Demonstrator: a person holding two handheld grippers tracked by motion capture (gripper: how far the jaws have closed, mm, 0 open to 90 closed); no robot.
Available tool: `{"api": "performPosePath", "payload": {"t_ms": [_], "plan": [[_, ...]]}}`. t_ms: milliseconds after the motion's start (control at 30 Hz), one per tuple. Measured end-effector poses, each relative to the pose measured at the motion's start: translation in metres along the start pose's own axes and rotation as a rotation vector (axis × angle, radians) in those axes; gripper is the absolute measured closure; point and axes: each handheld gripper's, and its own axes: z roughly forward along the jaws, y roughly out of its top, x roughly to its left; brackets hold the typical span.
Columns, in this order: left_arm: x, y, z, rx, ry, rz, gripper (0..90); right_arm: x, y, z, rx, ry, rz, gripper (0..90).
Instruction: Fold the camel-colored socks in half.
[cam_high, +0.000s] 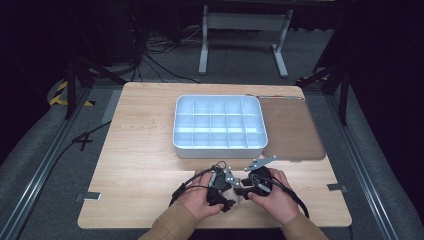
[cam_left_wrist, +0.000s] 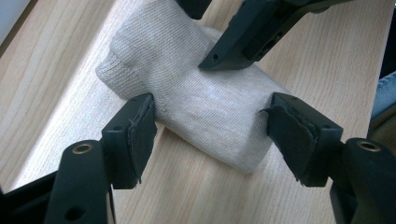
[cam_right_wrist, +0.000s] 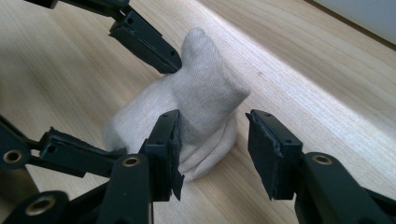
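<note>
A rolled cream knit sock (cam_left_wrist: 205, 98) lies on the wooden table (cam_high: 140, 165) near its front edge. My left gripper (cam_left_wrist: 210, 116) is open wide and straddles the sock, one pad (cam_left_wrist: 140, 126) touching its side and the other close to its far end. My right gripper (cam_right_wrist: 212, 140) is open too. Its left pad (cam_right_wrist: 170, 149) rests against the bunched sock (cam_right_wrist: 205, 93), while its right pad stands clear of it. In the high view the left gripper (cam_high: 226, 187) and the right gripper (cam_high: 247, 187) face each other, with the sock (cam_high: 240, 195) between them.
A white tray (cam_high: 218, 150) divided into several compartments stands mid-table behind the hands. A brown translucent lid (cam_high: 292, 127) lies flat to its right. Bare wood stretches to the left of the tray and along the front edge.
</note>
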Motion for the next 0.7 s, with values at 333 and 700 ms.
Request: {"api": "performPosePath", "payload": {"t_ms": [333,700], "plan": [[-0.001,-0.002,0.001,0.004,-0.004,-0.011,33.7,-0.001,0.004,0.003,-0.001,0.042,-0.003,44.6],[-0.003,-0.006,0.003,0.021,-0.004,-0.023,32.4,-0.009,0.003,0.011,0.029,0.104,0.08,44.5]]}}
